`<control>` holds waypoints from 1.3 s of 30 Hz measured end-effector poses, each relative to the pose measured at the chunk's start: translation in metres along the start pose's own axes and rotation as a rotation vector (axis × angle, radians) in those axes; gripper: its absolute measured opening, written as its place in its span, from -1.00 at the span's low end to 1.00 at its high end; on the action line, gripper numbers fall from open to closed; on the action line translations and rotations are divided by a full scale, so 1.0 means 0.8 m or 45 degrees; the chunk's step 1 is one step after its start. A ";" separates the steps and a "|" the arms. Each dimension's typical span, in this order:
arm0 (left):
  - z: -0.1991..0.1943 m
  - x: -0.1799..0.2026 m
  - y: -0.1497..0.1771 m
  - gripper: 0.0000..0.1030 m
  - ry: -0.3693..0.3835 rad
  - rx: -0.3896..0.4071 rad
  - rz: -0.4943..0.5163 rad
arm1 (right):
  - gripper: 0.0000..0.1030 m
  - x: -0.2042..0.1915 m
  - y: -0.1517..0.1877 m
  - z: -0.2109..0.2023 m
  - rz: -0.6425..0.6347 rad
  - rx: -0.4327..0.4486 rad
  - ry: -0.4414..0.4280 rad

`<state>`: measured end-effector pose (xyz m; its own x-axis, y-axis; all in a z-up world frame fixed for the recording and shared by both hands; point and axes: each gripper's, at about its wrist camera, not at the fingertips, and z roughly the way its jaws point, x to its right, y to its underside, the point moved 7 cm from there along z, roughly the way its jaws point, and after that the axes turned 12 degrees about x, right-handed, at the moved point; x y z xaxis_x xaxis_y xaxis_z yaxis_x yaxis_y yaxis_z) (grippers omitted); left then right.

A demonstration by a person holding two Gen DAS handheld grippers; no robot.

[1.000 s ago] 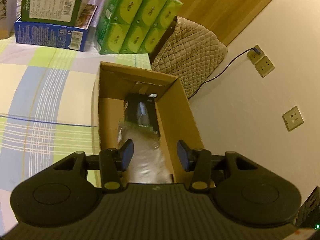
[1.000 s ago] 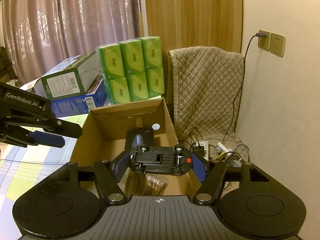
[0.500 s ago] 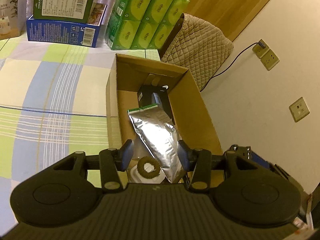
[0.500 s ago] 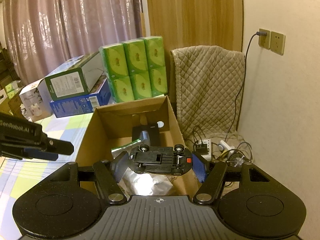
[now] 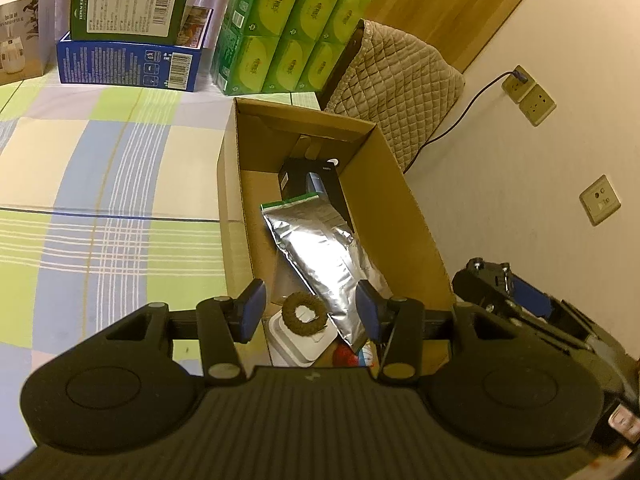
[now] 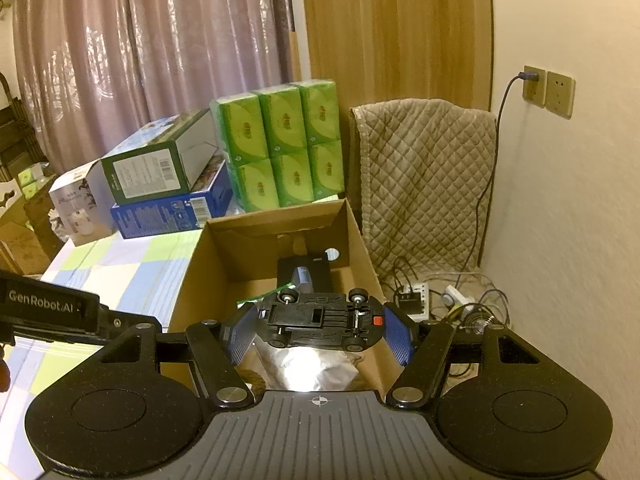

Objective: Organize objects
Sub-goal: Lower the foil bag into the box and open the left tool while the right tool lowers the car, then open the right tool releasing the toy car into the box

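The right gripper (image 6: 319, 330) is held level above the near end of the cardboard box (image 6: 192, 276) and points toward the far edge of the desk (image 5: 100, 184); it is closed on a black toy car (image 6: 320, 322), which lies sideways with its underside up between the blue fingers (image 6: 240, 334). The left gripper (image 5: 310, 310) tilts down over the same near end with its jaws wide apart and empty. Below it in the box lie a silver foil pouch (image 5: 320, 256), a brown ring (image 5: 304, 312) on a white tray (image 5: 300, 340), and a black box (image 5: 312, 184) at the far end
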<state>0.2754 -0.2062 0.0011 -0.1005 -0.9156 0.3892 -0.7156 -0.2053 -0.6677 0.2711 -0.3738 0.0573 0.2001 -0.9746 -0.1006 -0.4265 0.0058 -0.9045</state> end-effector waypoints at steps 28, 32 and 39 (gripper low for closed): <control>0.001 -0.022 0.017 0.72 -0.200 0.078 0.197 | 0.24 -0.001 0.006 0.017 0.063 -0.044 -0.042; -0.001 -0.027 0.017 0.78 -0.218 0.089 0.207 | 0.69 0.000 0.001 0.015 0.133 0.005 -0.095; -0.005 -0.033 0.023 0.86 -0.240 0.094 0.222 | 0.69 0.007 -0.006 0.008 0.164 0.036 -0.065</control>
<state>0.2622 -0.1843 -0.0189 -0.0823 -0.9861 0.1441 -0.6459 -0.0573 -0.7613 0.2799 -0.3779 0.0581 0.1900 -0.9528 -0.2368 -0.4265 0.1372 -0.8940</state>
